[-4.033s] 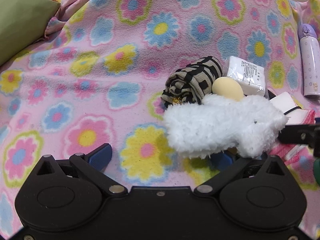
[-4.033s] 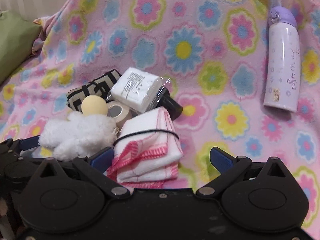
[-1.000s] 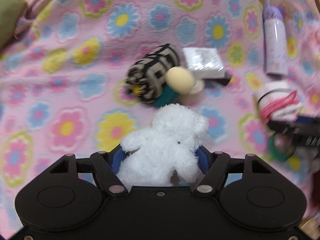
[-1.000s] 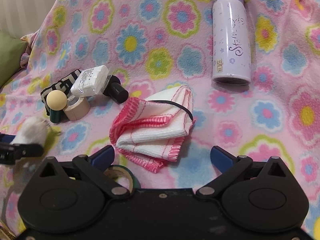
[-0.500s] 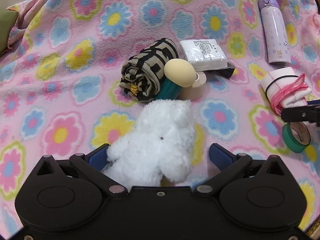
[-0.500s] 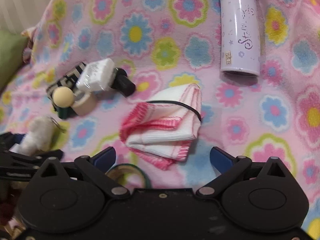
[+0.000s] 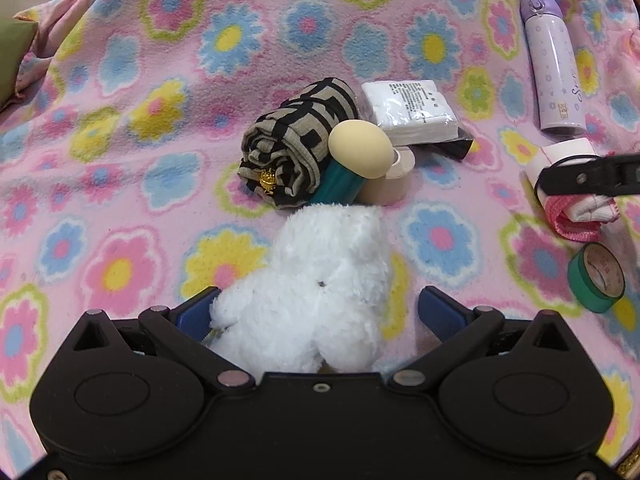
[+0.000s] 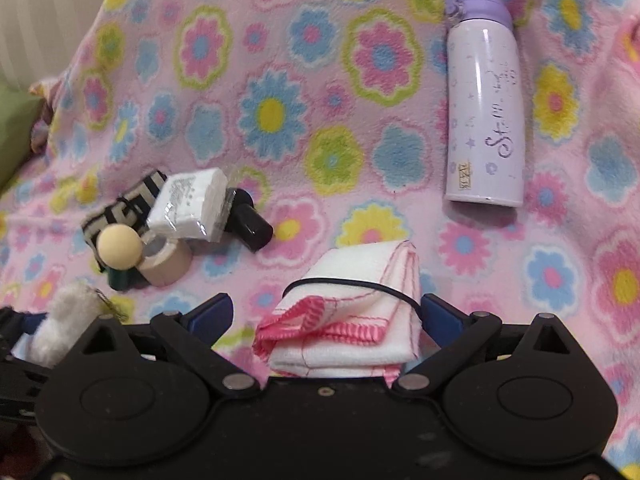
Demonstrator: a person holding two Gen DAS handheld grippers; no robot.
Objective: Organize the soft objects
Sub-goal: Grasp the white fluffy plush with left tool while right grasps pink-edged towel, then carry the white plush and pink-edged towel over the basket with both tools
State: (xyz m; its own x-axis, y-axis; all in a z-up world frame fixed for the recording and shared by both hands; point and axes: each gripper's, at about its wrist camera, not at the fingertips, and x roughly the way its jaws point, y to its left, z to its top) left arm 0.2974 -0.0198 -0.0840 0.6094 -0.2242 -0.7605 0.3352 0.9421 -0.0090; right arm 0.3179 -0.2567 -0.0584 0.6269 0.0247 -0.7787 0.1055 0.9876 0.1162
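Left wrist view first: the left claw [image 7: 316, 312] is spread wide with the white plush [image 7: 320, 292] sitting between its fingers. The plush brushes the left finger [image 7: 196, 312] but the right one stands clear, so it's let go, just lying on the flower blanket [image 7: 120, 160]. Right past the plush's far end there's a little pile: a rolled scarf [image 7: 292, 148], a cream ball [image 7: 360, 154] on a teal stem, a beige tape roll [image 7: 390, 184] and a wrapped white pack [image 7: 412, 110] leaning on something black. Off to the right, a purple bottle [image 7: 554, 68] lies on its side, and a green tape roll [image 7: 596, 278] sits near the edge. The right claw's black finger crosses in front of a folded towel [image 7: 576, 208] there.

Right wrist view: the right claw [image 8: 326, 312] is open too, with the towel [image 8: 348, 320] in the gap. Its right edge looks like it touches the right finger [image 8: 440, 314], but the left finger is well clear, so no squeeze. A black elastic band [image 8: 352, 282] wraps the towel. The bottle [image 8: 484, 112] lies well beyond it. The pile is up left, and the plush [image 8: 64, 320] peeks in at the lower left beside the left claw.
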